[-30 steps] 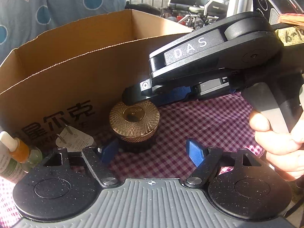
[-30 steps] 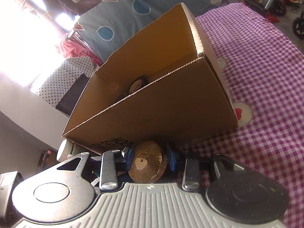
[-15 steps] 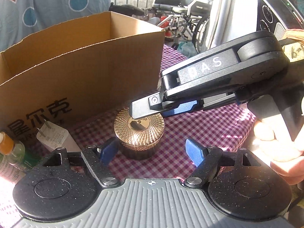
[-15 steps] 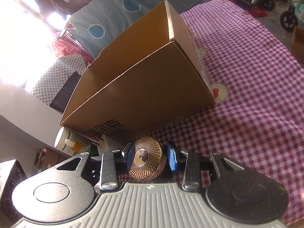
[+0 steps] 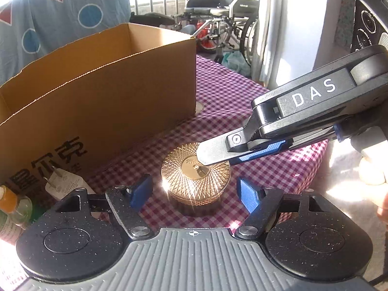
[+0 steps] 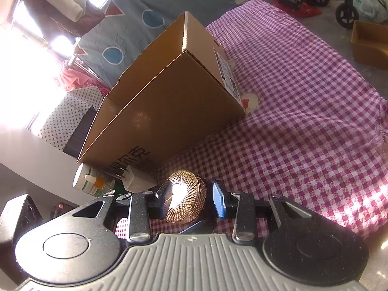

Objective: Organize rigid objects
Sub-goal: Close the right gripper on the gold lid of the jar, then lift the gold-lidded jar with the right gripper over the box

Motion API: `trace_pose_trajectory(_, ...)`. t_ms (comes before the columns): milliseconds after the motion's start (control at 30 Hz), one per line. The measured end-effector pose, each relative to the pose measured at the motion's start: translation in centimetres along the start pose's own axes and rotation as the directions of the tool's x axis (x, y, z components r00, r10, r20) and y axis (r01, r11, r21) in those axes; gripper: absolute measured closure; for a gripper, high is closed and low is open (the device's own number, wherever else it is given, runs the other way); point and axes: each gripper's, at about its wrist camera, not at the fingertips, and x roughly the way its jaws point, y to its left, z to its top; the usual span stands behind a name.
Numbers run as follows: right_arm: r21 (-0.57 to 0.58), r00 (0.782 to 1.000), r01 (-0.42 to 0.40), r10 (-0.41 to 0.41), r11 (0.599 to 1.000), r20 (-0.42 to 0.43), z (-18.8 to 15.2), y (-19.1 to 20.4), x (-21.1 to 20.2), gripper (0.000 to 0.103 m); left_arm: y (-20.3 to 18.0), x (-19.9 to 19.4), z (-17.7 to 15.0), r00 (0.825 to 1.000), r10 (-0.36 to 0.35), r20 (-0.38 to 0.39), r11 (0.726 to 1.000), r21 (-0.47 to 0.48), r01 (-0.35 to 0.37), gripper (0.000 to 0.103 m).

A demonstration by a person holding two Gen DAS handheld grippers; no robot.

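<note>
The left gripper [image 5: 194,194] stands released nearest the camera, its blue pads [image 5: 140,191] apart on either side of the gold-lidded jar [image 5: 184,177] without touching it; its jaws have just been closing a little, with the jar between them. The jar stands upright on the purple checked cloth [image 5: 218,92], near the table's front edge. The right gripper [image 6: 190,198] reaches in from the right and grasps the jar by its sides, a person's hand [image 5: 371,169] on its handle. To the near left lie a white plug [image 5: 65,181] and an orange-capped bottle [image 5: 9,201], just beside the cardboard box [image 5: 109,97] behind them. The box stands open-topped. Far beyond is a wheelchair [image 5: 218,12].
</note>
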Motion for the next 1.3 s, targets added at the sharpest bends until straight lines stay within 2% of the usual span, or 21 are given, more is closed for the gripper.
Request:
trace_pose_trajectory(300, 0.014, 1.000, -0.021, 0.021, 1.000, -0.015, -0.2, -0.1, 1.0, 0.063, 0.3, 1.2, -0.1, 1.000, -0.012, -0.021, 1.000, -0.029, 0.011, 0.045)
trace_pose_trajectory(700, -0.003, 1.000, 0.004, -0.004, 1.000, 0.001, -0.4, 0.7, 1.1, 0.062, 0.1, 1.0, -0.1, 1.000, 0.002, -0.005, 0.999, -0.051, -0.002, 0.047)
trace_pose_trajectory(900, -0.052, 0.999, 0.000, 0.002, 0.999, 0.033, -0.1, 2.9, -0.3, 0.062, 0.2, -1.5, 0.5, 0.998, 0.023, 0.051, 0.998, -0.056, -0.020, 0.047)
trace_pose_trajectory(1033, -0.130, 0.996, -0.020, 0.031, 0.991, 0.085, 1.0, 5.9, -1.9, 0.062, 0.6, -4.3, 1.9, 0.990, 0.063, 0.126, 0.997, -0.054, -0.057, 0.047)
trace_pose_trajectory(1167, -0.241, 0.988, -0.035, 0.070, 0.970, 0.139, 3.5, 9.7, -3.1, 0.062, 1.9, -7.0, 4.9, 0.972, 0.119, 0.203, 0.992, -0.071, -0.107, 0.047)
trace_pose_trajectory(1300, -0.345, 0.983, -0.044, 0.102, 0.938, 0.153, 6.9, 13.0, -2.7, 0.062, 3.5, -8.1, 8.2, 0.951, 0.192, 0.243, 0.981, -0.070, -0.180, 0.047)
